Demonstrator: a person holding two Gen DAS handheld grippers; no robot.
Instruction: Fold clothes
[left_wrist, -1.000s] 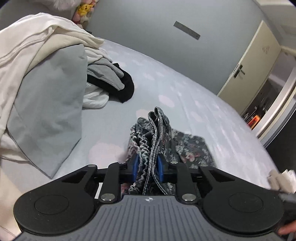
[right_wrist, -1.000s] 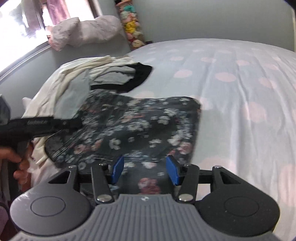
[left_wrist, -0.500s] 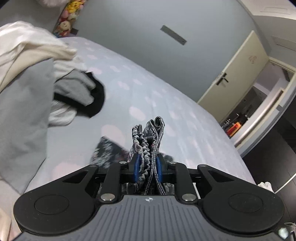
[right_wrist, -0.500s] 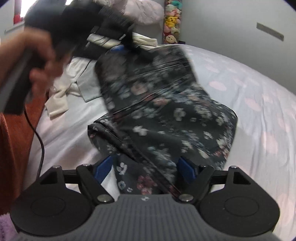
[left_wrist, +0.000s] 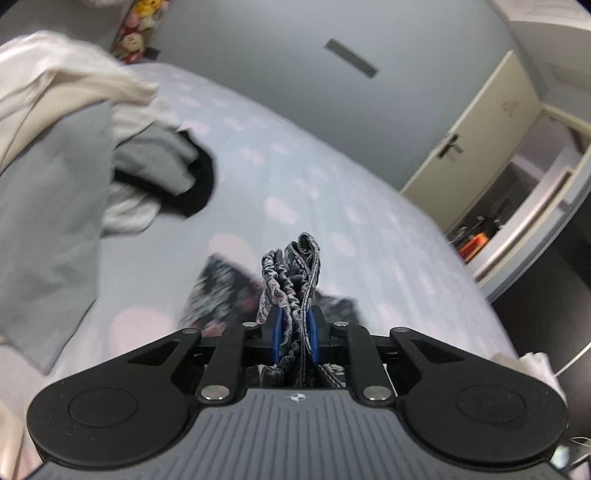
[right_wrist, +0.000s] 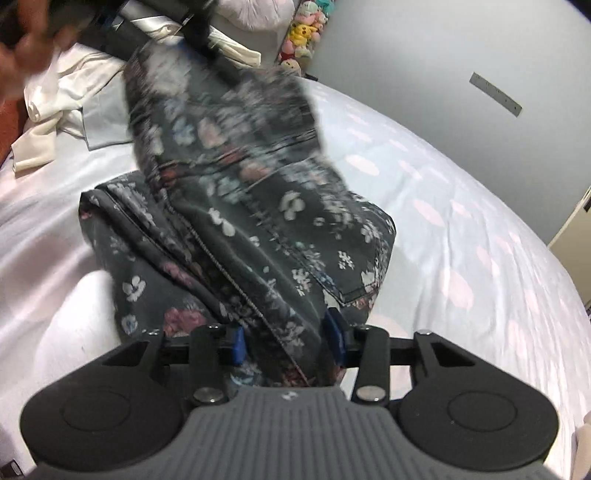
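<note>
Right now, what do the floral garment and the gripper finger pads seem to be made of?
The floral garment looks like thin woven cloth, matte, perhaps cotton or viscose: it drapes softly, shows stitched seams, and bunches into gathered, elastic-like folds in the left gripper. The blue finger pads of the right gripper look like soft rubber or plastic, with a dull sheen; which one cannot be told.

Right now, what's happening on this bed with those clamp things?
A person is folding a dark floral garment on the bed, using a handheld gripper in each hand. The left gripper is shut on a bunched edge of the garment and holds it lifted above the bed. The right gripper has the lower end of the fabric between its fingers, with part resting on the bed. A pile of other clothes lies nearby.
</note>
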